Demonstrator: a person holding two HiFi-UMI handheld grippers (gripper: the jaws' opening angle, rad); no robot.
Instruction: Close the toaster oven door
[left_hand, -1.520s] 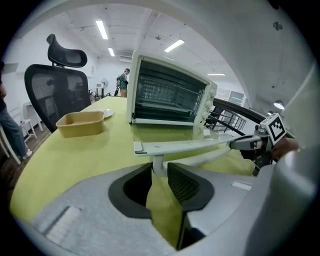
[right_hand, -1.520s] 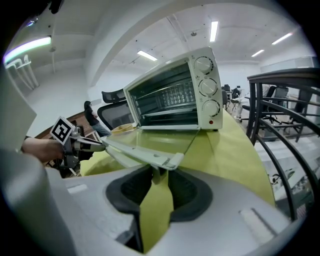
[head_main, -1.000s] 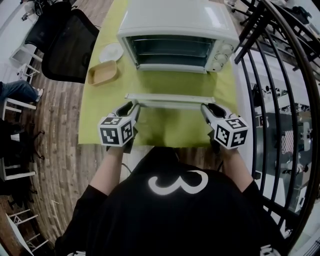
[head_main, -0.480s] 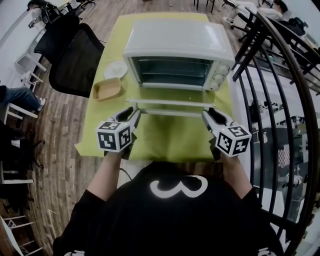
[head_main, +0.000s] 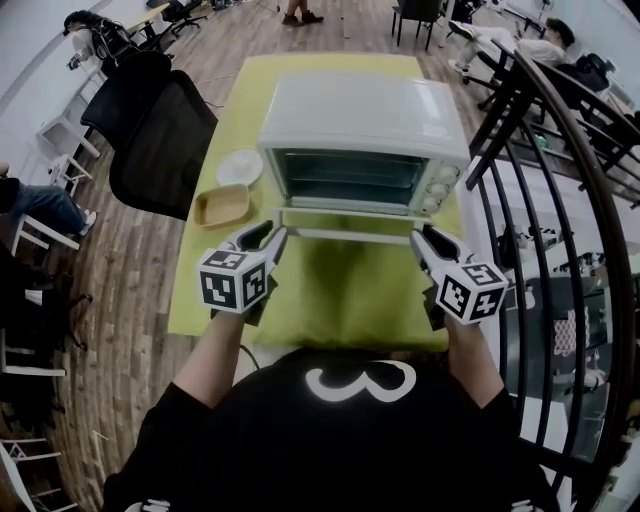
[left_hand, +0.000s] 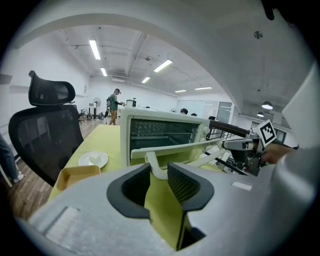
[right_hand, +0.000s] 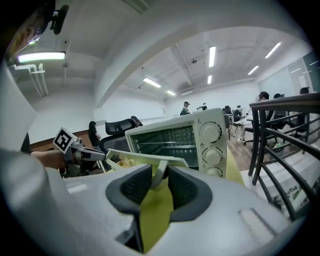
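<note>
A white toaster oven (head_main: 365, 125) stands on the green-covered table (head_main: 340, 300), its door (head_main: 345, 214) partly raised from the open position. The white door handle (head_main: 345, 236) runs along the door's front edge. My left gripper (head_main: 276, 236) is shut on the handle's left end, and the handle's leg (left_hand: 155, 169) fills the gap between its dark pads. My right gripper (head_main: 418, 240) is shut on the right end, where the leg (right_hand: 160, 175) sits between its pads. The oven's cavity and rack (right_hand: 167, 141) still show above the door.
A white plate (head_main: 239, 167) and a tan tray (head_main: 222, 205) lie left of the oven. A black office chair (head_main: 165, 140) stands at the table's left side. A black metal railing (head_main: 540, 150) runs close along the right. The oven's knobs (right_hand: 212, 145) are on its right side.
The door has swung up from lying flat toward the oven's front. Both grippers have moved forward and up with the handle between their jaws.
</note>
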